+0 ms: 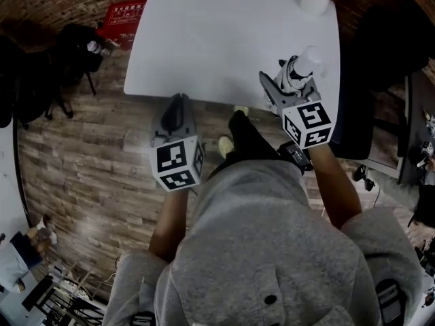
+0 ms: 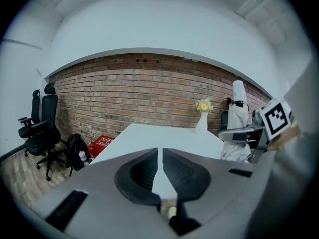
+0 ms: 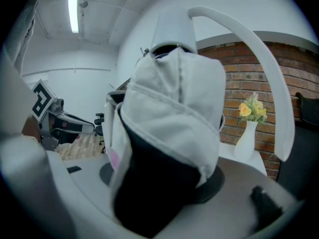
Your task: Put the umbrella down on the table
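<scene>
Sweatshirt: right at the bottom of the head view, grey fleecy sweatshirt (image 1: 272, 250), soft and rumpled, bare forearms reaching out of it.
Marker cubes: boxy, white with black squares, one on each tool.
Left tool (image 2: 160, 156): smooth grey shell, black ribbed pads drawn almost together, just a thin slit between them and nothing in it; it sits over the plank floor (image 1: 88, 161) short of the desk's near edge.
Right tool (image 1: 289, 80): clamped on the umbrella, jaws spread wide around the bundle.
Umbrella (image 3: 174, 113): folded, pale creased fabric wrapped over a dark core, fat and roughly cylindrical, standing up out of the jaws; a smooth white handle (image 3: 259, 83) curves over it in a long hook. It's at the desk's near right corner; contact with the top can't be told.
Desk (image 1: 224, 39): flat, matte white, rounded corners.
Vase (image 2: 201, 123): slim white bottle shape at the far edge, yellow flowers (image 3: 250, 108).
Brick wall (image 2: 134, 93): rough red courses behind; black office chair (image 2: 42, 128) at left.
</scene>
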A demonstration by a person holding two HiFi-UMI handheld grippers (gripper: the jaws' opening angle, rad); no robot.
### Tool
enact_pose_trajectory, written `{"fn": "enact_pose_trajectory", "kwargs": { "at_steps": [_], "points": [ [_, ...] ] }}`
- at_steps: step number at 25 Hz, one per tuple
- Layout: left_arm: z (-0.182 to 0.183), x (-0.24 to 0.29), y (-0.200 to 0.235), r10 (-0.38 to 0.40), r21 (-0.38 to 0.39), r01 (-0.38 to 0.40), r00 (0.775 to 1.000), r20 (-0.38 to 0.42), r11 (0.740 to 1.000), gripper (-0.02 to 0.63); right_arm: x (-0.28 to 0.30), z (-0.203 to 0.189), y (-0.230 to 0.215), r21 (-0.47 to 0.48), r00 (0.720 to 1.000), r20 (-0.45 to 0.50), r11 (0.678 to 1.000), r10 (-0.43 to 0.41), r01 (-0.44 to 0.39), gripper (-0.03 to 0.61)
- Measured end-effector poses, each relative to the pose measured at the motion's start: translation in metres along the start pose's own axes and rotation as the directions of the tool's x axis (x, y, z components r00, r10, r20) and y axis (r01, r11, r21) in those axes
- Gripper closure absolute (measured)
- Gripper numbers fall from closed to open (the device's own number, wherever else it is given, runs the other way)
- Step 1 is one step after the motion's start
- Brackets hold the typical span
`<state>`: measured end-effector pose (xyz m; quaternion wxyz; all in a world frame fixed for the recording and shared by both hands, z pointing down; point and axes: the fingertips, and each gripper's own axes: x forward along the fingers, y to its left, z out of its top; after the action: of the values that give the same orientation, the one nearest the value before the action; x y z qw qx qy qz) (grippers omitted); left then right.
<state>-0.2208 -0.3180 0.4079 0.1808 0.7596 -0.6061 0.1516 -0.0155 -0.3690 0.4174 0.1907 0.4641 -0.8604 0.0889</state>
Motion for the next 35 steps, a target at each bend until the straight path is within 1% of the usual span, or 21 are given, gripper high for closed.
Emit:
{"fn": "enact_pose_trajectory", "kwargs": {
  "at_steps": [6, 12, 14, 18, 22, 28, 35],
  "points": [
    [0.007, 0.011, 0.007, 0.015, 0.002, -0.015, 1.0, 0.0, 1.0, 0.574, 0.023, -0.014, -0.011, -0.01, 0.999, -0.032, 1.0, -0.007, 0.007, 0.341],
    [0.01, 0.026, 0.01, 0.028, 0.02, -0.028, 1.0, -0.008, 0.999, 0.574, 0.049, -0.037, -0.02, -0.023, 0.997, -0.083, 1.0, 0.01, -0.012, 0.339],
    [0.011, 0.031, 0.011, 0.031, 0.014, -0.03, 0.999, -0.019, 0.999, 0.574, 0.058, -0.043, -0.023, -0.026, 0.995, -0.098, 1.0, 0.014, -0.017, 0.339],
    [0.016, 0.041, 0.011, 0.031, 0.023, -0.031, 0.999, -0.027, 0.999, 0.574, 0.074, -0.052, -0.027, -0.051, 0.992, -0.122, 0.998, 0.02, -0.027, 0.341],
    [0.021, 0.051, 0.011, 0.033, 0.026, -0.032, 0.999, -0.031, 0.999, 0.574, 0.086, -0.061, -0.028, -0.053, 0.989, -0.147, 0.998, 0.031, -0.039, 0.339],
    [0.024, 0.061, 0.015, 0.04, 0.031, -0.038, 0.998, -0.042, 0.999, 0.574, 0.1, -0.058, -0.028, -0.048, 0.989, -0.14, 0.997, 0.048, -0.055, 0.339],
    [0.025, 0.07, 0.012, 0.041, 0.043, -0.039, 0.998, -0.046, 0.998, 0.574, 0.112, -0.056, -0.03, -0.035, 0.994, -0.102, 0.999, 0.037, -0.041, 0.339]
  ]
}}
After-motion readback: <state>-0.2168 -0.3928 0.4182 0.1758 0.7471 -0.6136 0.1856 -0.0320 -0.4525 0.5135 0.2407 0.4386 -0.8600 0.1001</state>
